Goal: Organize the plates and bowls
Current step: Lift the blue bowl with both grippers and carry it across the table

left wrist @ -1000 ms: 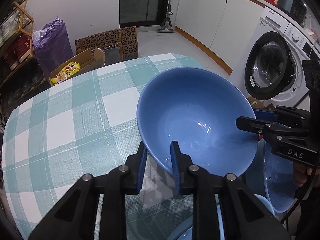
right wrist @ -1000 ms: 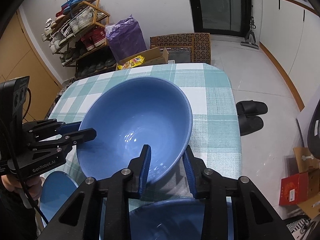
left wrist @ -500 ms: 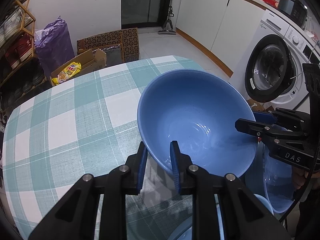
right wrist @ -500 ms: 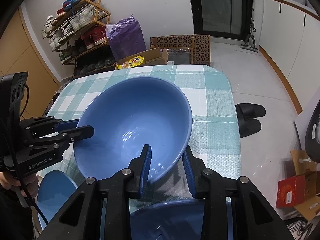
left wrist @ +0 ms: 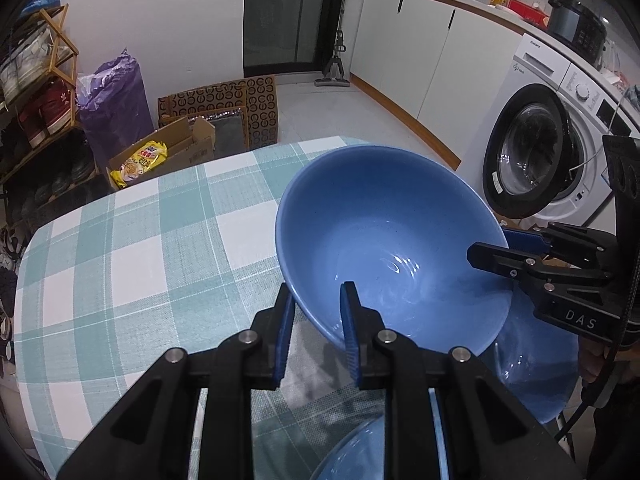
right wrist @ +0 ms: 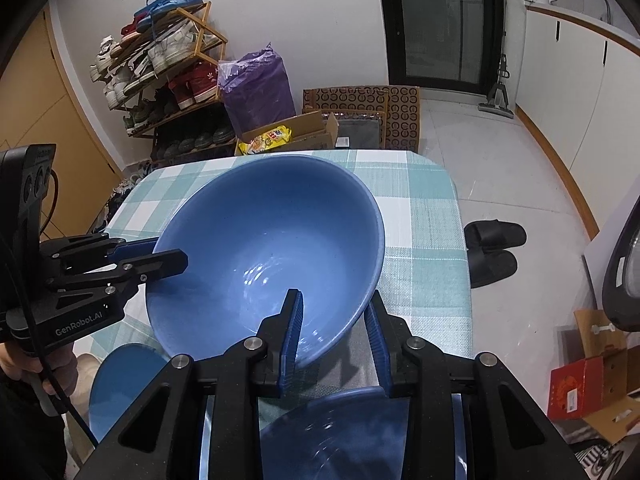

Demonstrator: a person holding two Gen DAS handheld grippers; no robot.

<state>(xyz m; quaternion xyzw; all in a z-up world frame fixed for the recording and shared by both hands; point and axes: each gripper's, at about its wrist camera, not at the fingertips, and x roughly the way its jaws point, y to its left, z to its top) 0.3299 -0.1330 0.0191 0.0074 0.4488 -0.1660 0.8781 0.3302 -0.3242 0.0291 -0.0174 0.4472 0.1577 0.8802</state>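
Observation:
A large blue bowl (left wrist: 384, 240) hangs tilted above the checked table (left wrist: 132, 264), held from two sides. My left gripper (left wrist: 318, 290) is shut on its near rim, one pad inside and one outside. My right gripper (right wrist: 333, 302) is shut on the rim at the opposite side (left wrist: 496, 246). The right wrist view shows the same bowl (right wrist: 272, 236) with the left gripper (right wrist: 168, 252) clamped on its left rim. A second blue bowl (right wrist: 340, 436) sits below the fingers. A third blue bowl (left wrist: 532, 380) lies under the right gripper.
A washing machine (left wrist: 560, 152) stands right of the table. Black slippers (right wrist: 492, 248) lie on the floor past the table's right edge. Cardboard boxes (right wrist: 360, 120), a purple bag (right wrist: 256, 88) and a shoe rack (right wrist: 164, 68) stand beyond the far edge.
The big blue bowl and both grippers have risen a little above the table; the grips on the rim are unchanged.

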